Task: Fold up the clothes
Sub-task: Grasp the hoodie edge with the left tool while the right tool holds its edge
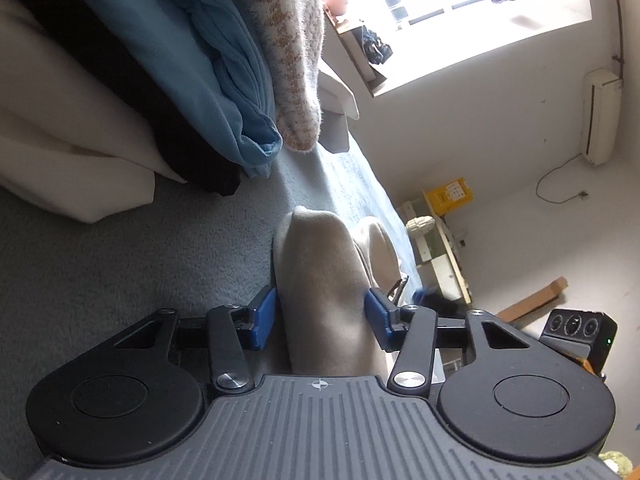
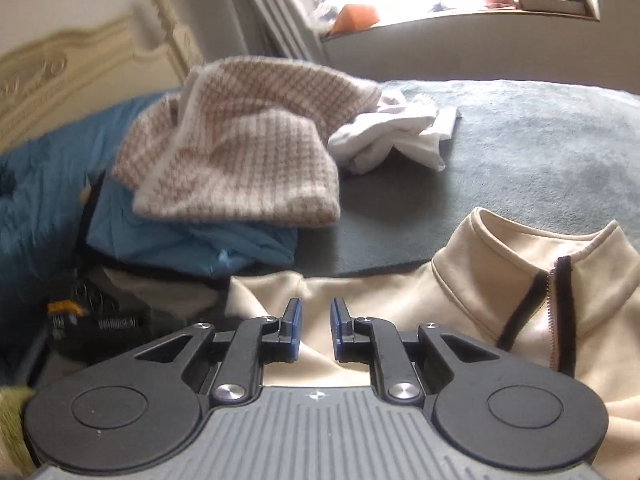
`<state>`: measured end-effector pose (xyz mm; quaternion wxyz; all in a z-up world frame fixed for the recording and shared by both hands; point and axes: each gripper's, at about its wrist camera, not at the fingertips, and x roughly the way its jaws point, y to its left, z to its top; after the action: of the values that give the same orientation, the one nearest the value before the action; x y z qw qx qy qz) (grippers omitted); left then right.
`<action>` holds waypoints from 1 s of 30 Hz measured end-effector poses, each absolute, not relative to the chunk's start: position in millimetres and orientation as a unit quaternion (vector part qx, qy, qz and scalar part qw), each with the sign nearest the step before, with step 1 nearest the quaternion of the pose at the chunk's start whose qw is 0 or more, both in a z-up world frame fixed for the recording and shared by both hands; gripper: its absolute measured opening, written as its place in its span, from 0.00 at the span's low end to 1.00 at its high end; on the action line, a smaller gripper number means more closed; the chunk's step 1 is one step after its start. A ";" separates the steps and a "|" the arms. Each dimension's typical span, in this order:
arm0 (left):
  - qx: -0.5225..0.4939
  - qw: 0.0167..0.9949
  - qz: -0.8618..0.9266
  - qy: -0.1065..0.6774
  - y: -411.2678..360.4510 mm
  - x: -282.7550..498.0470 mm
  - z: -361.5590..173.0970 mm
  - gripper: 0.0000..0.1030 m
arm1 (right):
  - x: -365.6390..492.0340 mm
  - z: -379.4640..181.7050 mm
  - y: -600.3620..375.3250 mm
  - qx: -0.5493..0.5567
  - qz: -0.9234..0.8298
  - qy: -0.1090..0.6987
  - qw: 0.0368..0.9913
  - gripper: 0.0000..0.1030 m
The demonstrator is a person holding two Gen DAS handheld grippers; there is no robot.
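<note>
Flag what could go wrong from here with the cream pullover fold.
1. The left gripper pinches a thick bunched roll of the cream pullover; the bulk may slip out, or the fold could come out lumpy.
2. The right gripper is open above the pullover's shoulder, holding nothing, so a left-side pull could drag the garment askew.
3. The loose clothes pile lies close by; a sweeping fold might snag it.

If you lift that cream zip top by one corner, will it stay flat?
Probably not. The cream zip top looks soft and already bunches between the left gripper's pads, so it would likely droop. Its fleecy surface probably won't slip easily.
</note>
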<state>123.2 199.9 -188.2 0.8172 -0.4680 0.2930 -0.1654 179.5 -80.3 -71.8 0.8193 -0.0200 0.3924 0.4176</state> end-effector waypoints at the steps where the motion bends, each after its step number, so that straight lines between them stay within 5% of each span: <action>1: -0.467 0.818 -0.164 0.293 200.2 125.3 -188.6 0.42 | 177.6 -73.3 -74.1 -0.053 0.423 0.392 0.815 0.26; 2: -0.466 0.818 -0.163 0.293 200.5 127.4 -189.0 0.39 | 175.7 -74.9 -67.8 -0.086 0.429 0.391 0.810 0.37; 4: -0.465 0.820 -0.161 0.294 201.2 131.6 -189.8 0.36 | 174.4 -80.3 -56.6 -0.130 0.438 0.392 0.798 0.44; 11: -0.427 0.846 -0.142 0.285 198.1 130.8 -183.4 0.08 | 174.4 -102.4 -26.3 -0.207 0.463 0.408 0.759 0.44; 22: -0.291 0.917 -0.097 0.256 173.8 123.7 -160.4 0.05 | 182.0 -108.3 -33.7 -0.216 0.456 0.426 0.751 0.46; 24: -0.279 0.923 -0.091 0.249 169.7 119.5 -158.3 0.05 | 179.8 -110.5 -33.0 -0.209 0.455 0.430 0.751 0.38; 27: -0.262 0.933 -0.083 0.234 164.7 117.4 -153.0 0.05 | 164.0 -106.6 -27.8 -0.242 0.455 0.407 0.754 0.03; 30: -0.253 0.937 -0.070 0.229 163.1 116.7 -150.5 0.05 | 147.4 -96.2 -30.6 -0.265 0.444 0.364 0.775 0.00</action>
<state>116.7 163.1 -150.5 0.9373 -0.2533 0.2288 -0.0704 147.4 -30.6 -96.2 0.7749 -0.2650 0.3639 0.4437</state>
